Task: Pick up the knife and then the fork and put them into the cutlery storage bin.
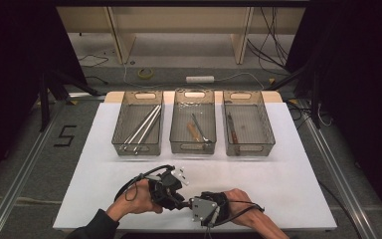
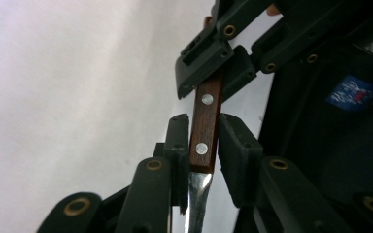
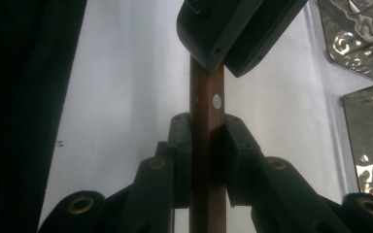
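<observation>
A knife with a riveted brown wooden handle (image 2: 205, 124) is held between both grippers low over the front of the white table (image 1: 283, 189). In the left gripper view my left gripper (image 2: 204, 121) is shut on the handle near the steel blade (image 2: 196, 204), which runs back toward the camera. The right gripper (image 2: 213, 77) clamps the handle's far end. In the right gripper view my right gripper (image 3: 206, 121) squeezes the handle (image 3: 207, 92), with the left gripper (image 3: 223, 58) closed on it farther up. From above, the left gripper (image 1: 179, 202) and right gripper (image 1: 189, 203) meet tip to tip.
Three wire-mesh baskets stand in a row at the back of the table. The left basket (image 1: 117, 130) holds long metal rods, the middle basket (image 1: 193, 149) a wooden-handled tool and a metal utensil, and the right basket (image 1: 269, 130) a slim dark tool. Shiny basket walls (image 3: 369, 136) lie to the right.
</observation>
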A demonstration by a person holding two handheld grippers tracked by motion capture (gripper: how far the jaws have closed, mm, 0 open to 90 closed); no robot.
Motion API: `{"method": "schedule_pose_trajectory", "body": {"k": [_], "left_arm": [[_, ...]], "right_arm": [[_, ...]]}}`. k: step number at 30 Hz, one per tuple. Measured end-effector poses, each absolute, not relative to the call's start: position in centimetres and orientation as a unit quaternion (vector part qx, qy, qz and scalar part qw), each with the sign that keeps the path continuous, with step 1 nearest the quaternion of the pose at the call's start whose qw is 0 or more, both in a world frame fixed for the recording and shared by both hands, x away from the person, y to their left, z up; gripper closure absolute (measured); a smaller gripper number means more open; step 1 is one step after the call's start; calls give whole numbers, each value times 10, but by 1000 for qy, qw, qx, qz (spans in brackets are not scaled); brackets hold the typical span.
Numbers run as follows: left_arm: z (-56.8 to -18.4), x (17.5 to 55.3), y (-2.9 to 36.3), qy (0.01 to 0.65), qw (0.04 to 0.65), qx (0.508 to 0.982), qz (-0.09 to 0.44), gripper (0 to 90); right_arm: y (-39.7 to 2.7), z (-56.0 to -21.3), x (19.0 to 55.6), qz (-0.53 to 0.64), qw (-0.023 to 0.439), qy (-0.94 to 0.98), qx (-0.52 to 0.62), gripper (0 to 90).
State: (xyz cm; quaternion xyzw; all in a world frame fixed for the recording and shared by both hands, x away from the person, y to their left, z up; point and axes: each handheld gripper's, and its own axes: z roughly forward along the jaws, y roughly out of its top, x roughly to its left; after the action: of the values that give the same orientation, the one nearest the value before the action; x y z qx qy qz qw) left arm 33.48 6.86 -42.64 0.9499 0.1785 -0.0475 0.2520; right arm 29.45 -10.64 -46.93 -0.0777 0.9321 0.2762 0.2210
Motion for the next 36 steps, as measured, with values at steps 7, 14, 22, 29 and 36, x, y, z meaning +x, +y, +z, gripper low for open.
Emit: {"method": "schedule_pose_trajectory", "body": {"k": [7, 14, 22, 29, 36], "left_arm": [[-414, 338, 78, 197, 298, 934, 2, 525], [-405, 343, 88, 232, 337, 911, 42, 347], [-400, 348, 99, 264, 386, 880, 82, 261], [-396, 352, 115, 290, 425, 850, 109, 234], [-394, 354, 128, 316, 460, 820, 128, 222]], "right_arm": [[-112, -467, 298, 271, 225, 934, -69, 769], [-120, -464, 303, 273, 227, 934, -44, 769], [-127, -461, 308, 271, 235, 933, -28, 768], [-134, -460, 314, 272, 241, 932, -6, 768], [-143, -457, 320, 272, 246, 930, 10, 768]]}}
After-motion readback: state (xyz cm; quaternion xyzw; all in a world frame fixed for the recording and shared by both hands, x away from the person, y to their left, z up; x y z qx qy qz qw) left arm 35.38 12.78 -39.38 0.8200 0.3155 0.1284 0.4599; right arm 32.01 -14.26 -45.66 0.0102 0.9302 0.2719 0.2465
